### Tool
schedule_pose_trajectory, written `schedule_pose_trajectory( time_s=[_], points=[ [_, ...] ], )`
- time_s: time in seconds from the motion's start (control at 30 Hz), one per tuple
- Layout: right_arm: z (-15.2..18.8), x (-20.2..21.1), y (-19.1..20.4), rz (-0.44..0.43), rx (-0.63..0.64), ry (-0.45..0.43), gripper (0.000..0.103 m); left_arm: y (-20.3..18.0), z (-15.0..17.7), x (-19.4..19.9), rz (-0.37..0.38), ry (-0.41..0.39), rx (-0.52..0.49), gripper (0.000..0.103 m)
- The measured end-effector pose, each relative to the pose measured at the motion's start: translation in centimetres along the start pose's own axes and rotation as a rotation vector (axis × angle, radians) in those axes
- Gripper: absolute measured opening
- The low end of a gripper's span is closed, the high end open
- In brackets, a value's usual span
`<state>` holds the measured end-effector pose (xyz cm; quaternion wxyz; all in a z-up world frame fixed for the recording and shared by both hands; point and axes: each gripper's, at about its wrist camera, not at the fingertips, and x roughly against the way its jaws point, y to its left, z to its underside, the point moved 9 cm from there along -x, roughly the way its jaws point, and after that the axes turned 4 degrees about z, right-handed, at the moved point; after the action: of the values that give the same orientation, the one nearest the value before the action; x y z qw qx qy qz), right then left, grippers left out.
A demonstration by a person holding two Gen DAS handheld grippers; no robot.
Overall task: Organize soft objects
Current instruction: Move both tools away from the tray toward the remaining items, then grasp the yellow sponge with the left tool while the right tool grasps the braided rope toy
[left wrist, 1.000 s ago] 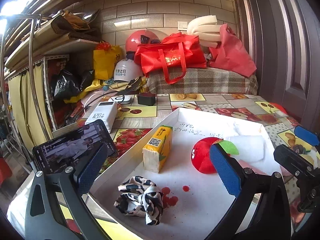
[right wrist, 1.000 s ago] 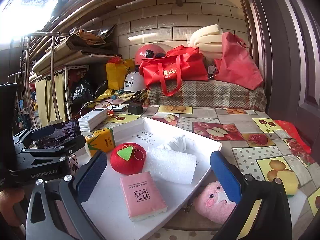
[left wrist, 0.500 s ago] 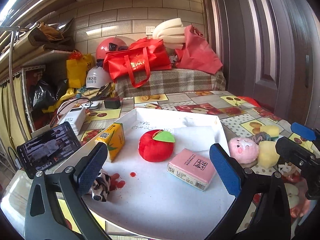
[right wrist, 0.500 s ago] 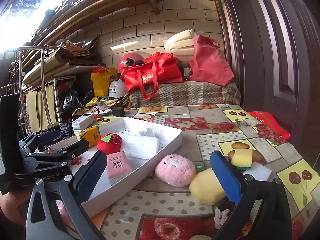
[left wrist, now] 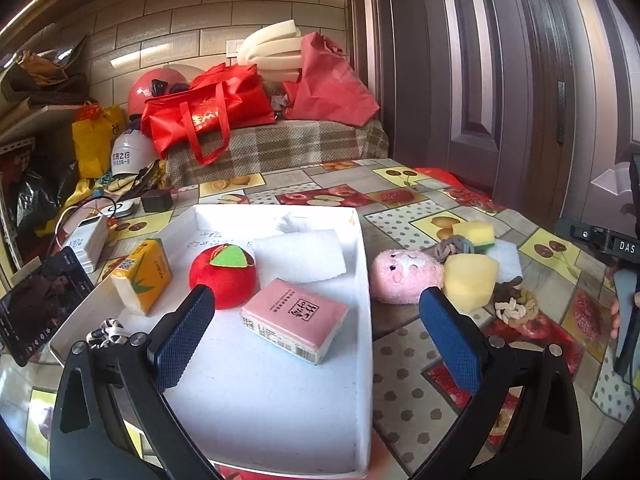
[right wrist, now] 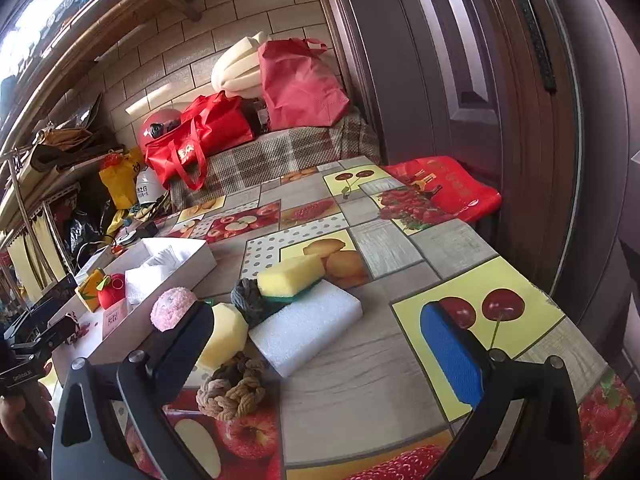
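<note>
My counter [right wrist: 384,240], covered in a fruit-print cloth, holds a shallow white tray [left wrist: 362,280] on its left side. Inside the tray lie a white foam sheet [left wrist: 300,256], a red plush apple [left wrist: 222,276], a pink tissue pack [left wrist: 294,318] and a yellow tissue pack [left wrist: 142,276].

Just right of the tray, on the bare cloth, sits a loose cluster still to be sorted: a white foam block [right wrist: 306,328], a pink plush ball [left wrist: 404,276] almost against the tray wall, a yellow foam chunk [left wrist: 470,280], a yellow sponge [right wrist: 290,276] with a green base resting on the foam block, a tan rope knot [right wrist: 232,394] and a dark rope knot [right wrist: 248,300]. They look light and squashy, and several are touching.

My left tongs [left wrist: 316,328] hover wide apart above the tray, holding nothing. My right tongs [right wrist: 320,348] are equally wide and empty, above the cluster.

I judge the main risk to be crowding: closing on 1 piece could drag or pinch a neighbour, and the foam could compress and slip free. The tray is also filling, so a dropped item might roll out over its low wall.
</note>
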<state>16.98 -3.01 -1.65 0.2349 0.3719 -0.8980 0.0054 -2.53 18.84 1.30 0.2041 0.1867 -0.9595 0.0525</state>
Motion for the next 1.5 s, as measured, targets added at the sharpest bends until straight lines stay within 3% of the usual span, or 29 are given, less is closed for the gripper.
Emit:
schedule_pose_trajectory(
  time_s=[0.13, 0.23, 0.3, 0.37, 0.47, 0.57, 0.8, 0.97, 1.1, 1.17, 1.3, 1.5],
  points=[
    [1.8, 0.0, 3.5, -0.115, 0.149, 0.085, 0.103, -3.2, 0.6, -1.3, 0.123, 0.075, -0.002, 0.103],
    [3.9, -0.9, 6.9, -0.151, 0.313, 0.175, 0.103, -5.1, 1.0, -1.9, 0.113, 0.111, -0.085, 0.103],
    [5.5, -2.2, 8.5, -0.133, 0.402, 0.255, 0.093, -6.0, 1.3, -2.1, 0.125, 0.129, -0.115, 0.103],
    [6.9, -3.9, 9.0, -0.124, 0.435, 0.34, 0.064, -6.5, 1.4, -2.6, 0.149, 0.149, -0.115, 0.103],
    [7.2, -5.0, 8.8, -0.136, 0.424, 0.384, 0.045, -7.5, 1.3, -3.9, 0.202, 0.18, -0.09, 0.102],
    [7.2, -3.8, 7.6, -0.144, 0.415, 0.376, 0.039, -9.3, 1.1, -5.3, 0.238, 0.206, -0.091, 0.102],
    [4.7, -0.7, 1.4, -0.09, 0.268, 0.297, 0.039, -13.8, -0.4, -10.2, 0.262, 0.245, -0.172, 0.102],
    [4.4, -0.8, 1.2, -0.128, 0.224, 0.299, 0.039, -15.7, -0.5, -13.0, 0.269, 0.307, -0.209, 0.102],
    [4.6, -1.0, 1.5, -0.154, 0.222, 0.308, 0.039, -17.4, 1.5, -12.0, 0.368, 0.384, -0.226, 0.101],
    [4.5, -0.8, 1.5, -0.163, 0.217, 0.299, 0.039, -17.9, 1.9, -10.5, 0.375, 0.364, -0.25, 0.099],
    [4.2, -0.7, 1.6, -0.165, 0.216, 0.285, 0.039, -17.4, 1.9, -9.3, 0.386, 0.346, -0.198, 0.099],
    [4.3, -0.7, 1.5, -0.157, 0.219, 0.287, 0.039, -15.9, 2.5, -11.0, 0.369, 0.423, -0.097, 0.099]
  ],
)
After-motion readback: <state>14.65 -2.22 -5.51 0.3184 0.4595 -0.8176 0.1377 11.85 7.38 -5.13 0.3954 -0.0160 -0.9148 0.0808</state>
